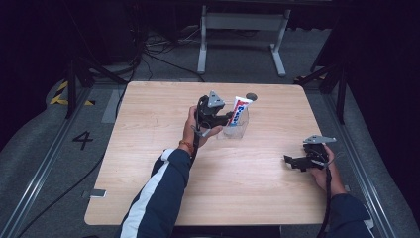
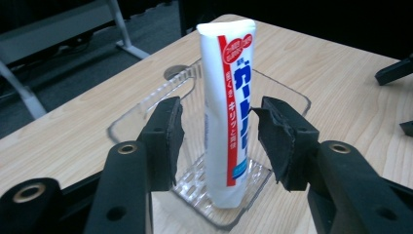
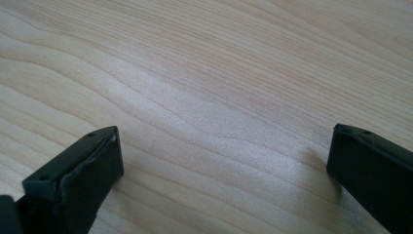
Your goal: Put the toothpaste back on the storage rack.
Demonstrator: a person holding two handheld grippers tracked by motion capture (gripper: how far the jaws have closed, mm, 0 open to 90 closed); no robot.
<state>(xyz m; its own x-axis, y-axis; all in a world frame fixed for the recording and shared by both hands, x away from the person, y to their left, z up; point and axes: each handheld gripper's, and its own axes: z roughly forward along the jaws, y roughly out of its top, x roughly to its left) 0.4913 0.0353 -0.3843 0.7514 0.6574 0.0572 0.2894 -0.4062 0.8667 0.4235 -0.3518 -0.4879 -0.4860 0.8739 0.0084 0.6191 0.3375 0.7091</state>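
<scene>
The toothpaste tube is white with a red stripe down its side, a red rounded label near the top, blue lettering and a pale blue patch low down. The container around it is clear plastic. The table is pale wood with wavy grain. The jaws are black. The sleeve is navy with a white stripe.

This looks like a lab or recording studio, not a home: a pale square wooden table stands alone on grey carpet, ringed by black curtains. Metal floor rails run at nine and three o'clock, black cables trail at eleven, and a white metal stand sits at twelve.
</scene>
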